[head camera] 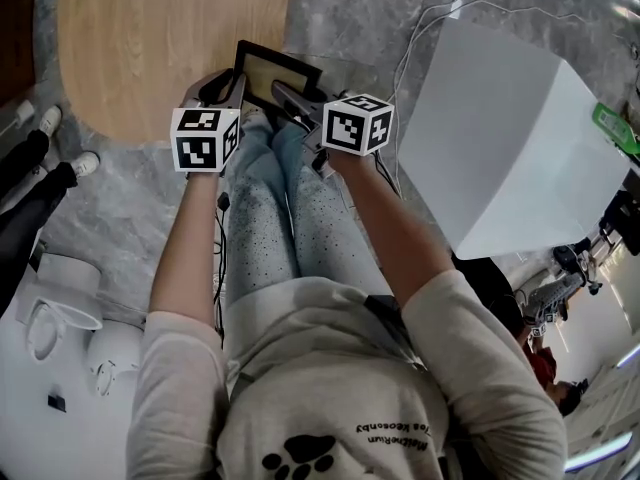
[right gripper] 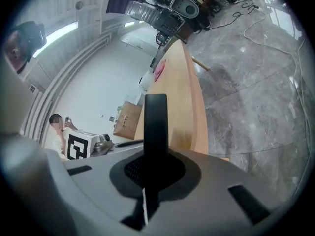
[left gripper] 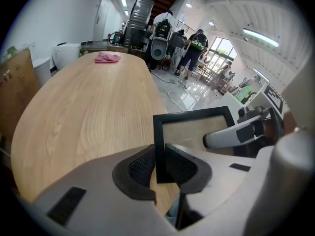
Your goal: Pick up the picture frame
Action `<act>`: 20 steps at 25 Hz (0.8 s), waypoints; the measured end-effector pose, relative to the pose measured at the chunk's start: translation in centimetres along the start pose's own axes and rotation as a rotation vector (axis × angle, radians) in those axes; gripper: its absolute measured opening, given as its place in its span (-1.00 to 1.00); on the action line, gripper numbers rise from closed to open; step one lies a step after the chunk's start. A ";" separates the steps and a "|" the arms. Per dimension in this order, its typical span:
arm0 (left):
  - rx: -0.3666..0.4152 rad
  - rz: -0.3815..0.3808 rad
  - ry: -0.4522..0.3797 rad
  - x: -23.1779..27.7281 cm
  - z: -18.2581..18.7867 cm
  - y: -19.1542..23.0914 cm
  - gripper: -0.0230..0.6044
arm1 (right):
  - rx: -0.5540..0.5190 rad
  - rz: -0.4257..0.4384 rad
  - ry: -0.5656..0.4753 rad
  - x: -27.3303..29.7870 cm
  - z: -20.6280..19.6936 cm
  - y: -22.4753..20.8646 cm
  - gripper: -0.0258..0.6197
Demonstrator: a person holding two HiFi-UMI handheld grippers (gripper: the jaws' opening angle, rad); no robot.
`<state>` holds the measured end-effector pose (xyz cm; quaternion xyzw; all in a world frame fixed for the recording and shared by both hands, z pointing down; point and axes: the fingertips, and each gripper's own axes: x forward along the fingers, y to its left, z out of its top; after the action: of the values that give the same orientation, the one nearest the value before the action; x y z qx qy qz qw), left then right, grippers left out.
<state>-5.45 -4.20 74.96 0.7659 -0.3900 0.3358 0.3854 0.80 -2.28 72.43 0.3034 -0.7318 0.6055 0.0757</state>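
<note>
A black picture frame (head camera: 283, 72) with a pale insert hangs over the near edge of the oval wooden table (head camera: 150, 38), held between both grippers. My left gripper (head camera: 238, 86) grips its left side. In the left gripper view, the frame's left bar (left gripper: 160, 146) stands upright between the dark pads (left gripper: 140, 168), which press on it. My right gripper (head camera: 285, 96) holds the frame's right side. In the right gripper view, the frame (right gripper: 156, 127) shows edge-on, a black strip clamped at the jaws (right gripper: 155, 168).
A big white board (head camera: 510, 138) lies on the grey floor to the right, with cables (head camera: 430, 18) beside it. A pink cloth (left gripper: 107, 58) lies at the table's far end. People (left gripper: 194, 48) stand by equipment beyond it. White objects (head camera: 60, 318) sit lower left.
</note>
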 end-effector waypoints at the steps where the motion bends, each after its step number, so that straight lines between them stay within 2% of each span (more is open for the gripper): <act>1: 0.000 0.001 -0.003 -0.2 0.2 -0.1 -0.70 | -0.005 -0.008 -0.006 -0.2 0.3 0.2 -0.87; 5: -0.014 0.013 -0.022 -1.0 1.5 -0.2 -0.71 | -0.034 -0.066 -0.023 -1.2 1.6 0.3 -0.87; 10: 0.008 0.031 -0.065 -3.2 3.2 -0.5 -0.86 | -0.128 -0.134 -0.048 -2.2 3.3 1.7 -0.87; 20: -0.029 0.086 -0.195 -10.7 7.8 -1.8 -0.90 | -0.346 -0.207 -0.132 -5.0 7.8 8.4 -0.87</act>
<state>-7.23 -6.52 61.95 0.7717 -0.4631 0.2703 0.3420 2.31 -7.07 61.00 0.3986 -0.7930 0.4387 0.1403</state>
